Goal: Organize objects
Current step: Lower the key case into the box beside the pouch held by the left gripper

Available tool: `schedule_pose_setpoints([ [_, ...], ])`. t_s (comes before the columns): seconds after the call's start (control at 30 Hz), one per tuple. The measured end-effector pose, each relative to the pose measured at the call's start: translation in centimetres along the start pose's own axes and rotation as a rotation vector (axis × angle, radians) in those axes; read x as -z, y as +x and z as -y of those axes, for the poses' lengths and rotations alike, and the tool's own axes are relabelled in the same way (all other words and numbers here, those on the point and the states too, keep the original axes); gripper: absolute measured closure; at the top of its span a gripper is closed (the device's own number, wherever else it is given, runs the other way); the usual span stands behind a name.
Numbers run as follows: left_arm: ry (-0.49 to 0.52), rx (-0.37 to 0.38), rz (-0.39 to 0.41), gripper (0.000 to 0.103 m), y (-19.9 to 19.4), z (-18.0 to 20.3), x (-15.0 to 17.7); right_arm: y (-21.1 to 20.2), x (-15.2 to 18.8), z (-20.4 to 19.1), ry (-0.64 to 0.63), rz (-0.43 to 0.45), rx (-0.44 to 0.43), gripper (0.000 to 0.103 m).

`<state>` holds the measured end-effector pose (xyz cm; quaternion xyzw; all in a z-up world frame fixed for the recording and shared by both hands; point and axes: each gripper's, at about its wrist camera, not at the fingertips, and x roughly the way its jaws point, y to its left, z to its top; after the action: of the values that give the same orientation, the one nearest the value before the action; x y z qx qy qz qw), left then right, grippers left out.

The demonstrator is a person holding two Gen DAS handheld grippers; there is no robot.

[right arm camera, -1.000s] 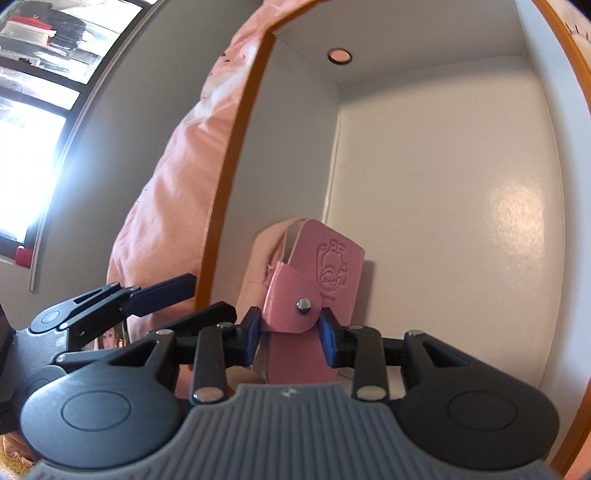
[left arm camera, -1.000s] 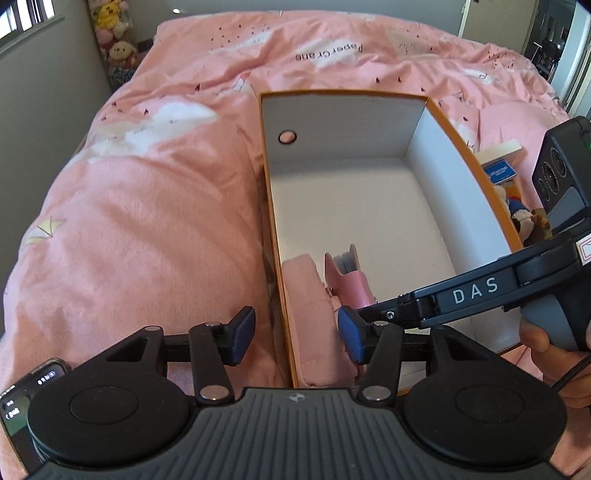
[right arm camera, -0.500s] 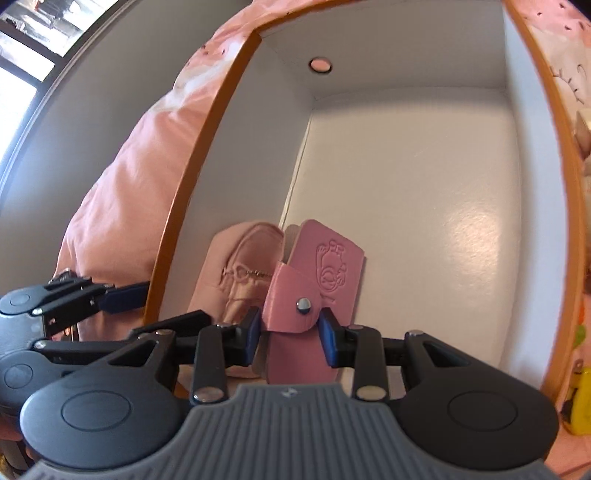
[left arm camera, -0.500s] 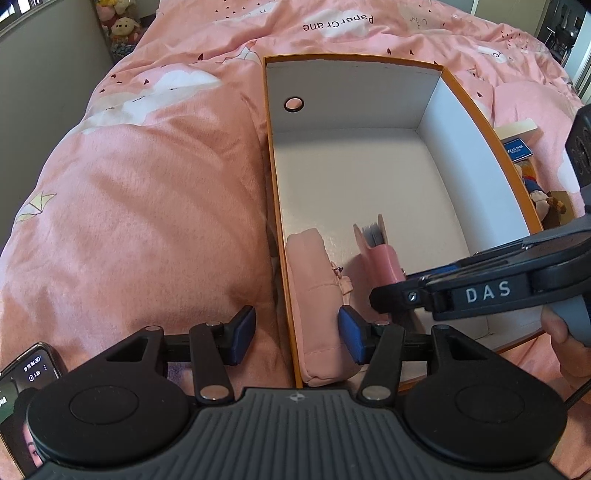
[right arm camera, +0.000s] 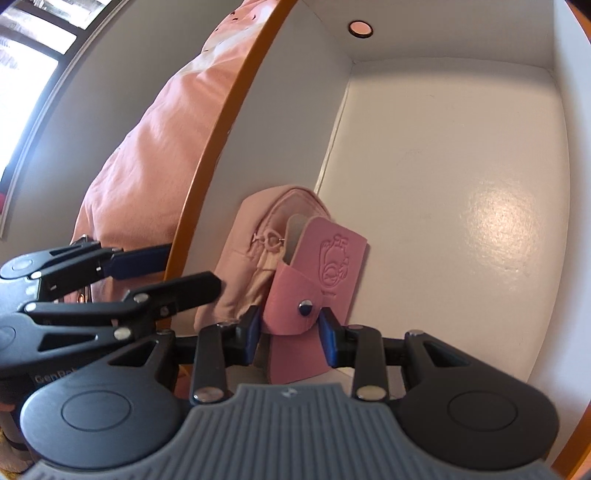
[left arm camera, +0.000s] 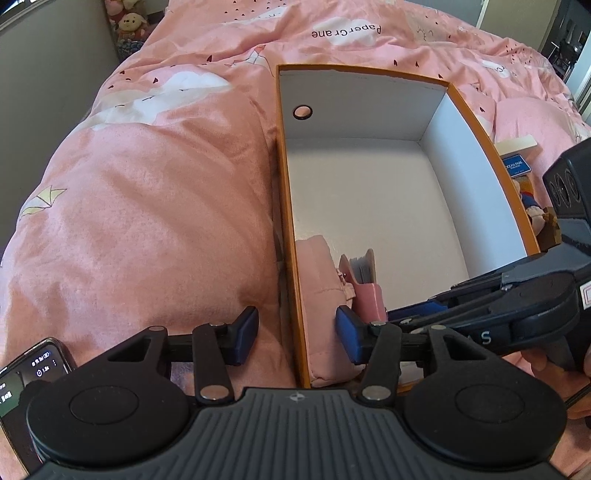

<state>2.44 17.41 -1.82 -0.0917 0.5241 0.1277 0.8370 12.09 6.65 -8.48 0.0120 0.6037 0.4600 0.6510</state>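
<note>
**Bedroom lot: box on pink bedding, two claws at its near corner**

Bedding: pink duvet (left arm camera: 155, 192) printed with clouds, paper cranes and the words "Paper Crane", covering the whole bed; soft toys (left arm camera: 127, 26) stand in the far corner beyond it.

Item 1. Open cardboard box (left arm camera: 480, 122), orange outside, white inside, round finger hole in the far end wall. Lies on the duvet ahead of both claws.

Item 2. Pale pink zip pouch (right arm camera: 255, 251), standing on edge against the box's left wall, at the near end. The left gripper (left arm camera: 295, 332) straddles this wall: one pad outside over the duvet, one inside beside the pouch. Jaws closing, not yet pressing on either.

Item 3. Pink leather card holder (right arm camera: 317, 273), embossed figure on its face, snap-button strap, cards showing at its top. Upright, leaning on the pouch. The right gripper (right arm camera: 290, 334) pinches its lower part, a pad on each side.

Item 4. Phone (left arm camera: 26, 373), screen lit, just left of the left claw's body.

Item 5. Small figures and a blue label card (left arm camera: 517, 168) beyond the box's right wall, partly hidden.
</note>
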Motion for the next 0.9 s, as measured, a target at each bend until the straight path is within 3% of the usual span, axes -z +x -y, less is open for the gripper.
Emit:
schedule_pose_setpoints([
  [0.3,-0.061,0.006,0.027,0.050,-0.3,-0.8,-0.4,-1.4,0.1,1.1,0.019,0.007,-0.007,0.063],
  [0.43,-0.075,0.009,0.034,0.050,-0.3,-0.8,-0.5,-1.9,0.0,0.9,0.010,0.027,0.015,0.053],
  [0.53,-0.076,0.012,0.038,0.050,-0.4,-0.8,-0.5,-2.3,-0.1,0.8,0.011,0.043,0.013,0.052],
  [0.6,-0.074,0.011,0.037,0.050,-0.4,-0.7,-0.5,-2.6,-0.1,0.8,0.013,0.048,0.002,0.056],
  [0.67,-0.068,0.009,0.030,0.050,-0.2,-0.6,-0.5,-2.8,-0.1,0.7,0.016,0.050,-0.008,0.072],
  [0.9,-0.052,-0.009,0.009,0.050,0.4,-0.3,-0.2,-2.9,-0.2,0.6,0.040,0.047,0.005,0.080],
])
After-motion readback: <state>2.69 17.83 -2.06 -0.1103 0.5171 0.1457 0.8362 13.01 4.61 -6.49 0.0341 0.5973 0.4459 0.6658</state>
